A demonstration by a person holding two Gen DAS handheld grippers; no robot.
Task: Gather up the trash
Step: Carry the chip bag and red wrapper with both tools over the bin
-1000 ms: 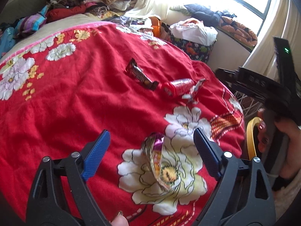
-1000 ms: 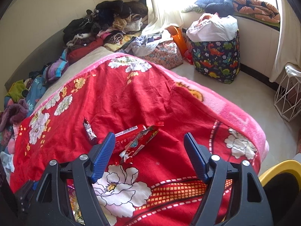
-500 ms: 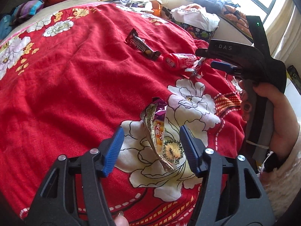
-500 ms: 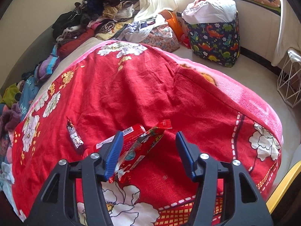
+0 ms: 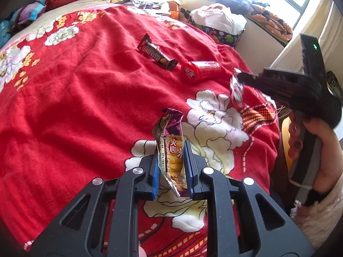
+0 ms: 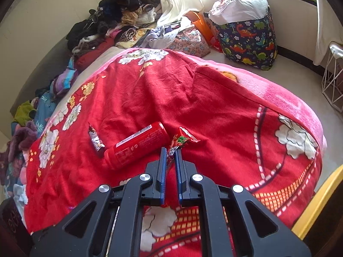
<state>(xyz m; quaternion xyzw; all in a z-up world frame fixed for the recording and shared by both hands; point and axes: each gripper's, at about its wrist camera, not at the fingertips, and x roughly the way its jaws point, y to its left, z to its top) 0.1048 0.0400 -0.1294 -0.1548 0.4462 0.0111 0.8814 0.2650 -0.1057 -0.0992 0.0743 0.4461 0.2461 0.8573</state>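
My left gripper point(image 5: 171, 147) has its jaws closing on a purple and gold snack wrapper point(image 5: 170, 126), which stands upright between the blue pads over a white flower of the red blanket point(image 5: 75, 98). My right gripper point(image 6: 170, 153) has its jaws closing too, pinching the tail of a red candy wrapper point(image 6: 184, 138). In the left wrist view that right gripper point(image 5: 243, 79) holds the red candy wrapper point(image 5: 235, 88) just off the blanket. A red can point(image 6: 137, 147) lies on its side beside it, and a brown chocolate wrapper point(image 6: 95, 139) lies farther left.
The bed's red blanket point(image 6: 203, 98) drops off at the right to bare floor. A dinosaur-print bag point(image 6: 248, 40) and a white wire basket point(image 6: 333, 81) stand there. Clothes point(image 6: 120, 21) are heaped along the wall. A yellow rim point(image 6: 317, 201) shows at the lower right.
Both grippers went from wide open to shut, the left on the purple wrapper, the right on the red wrapper. The right gripper came down to the blanket beside the can.
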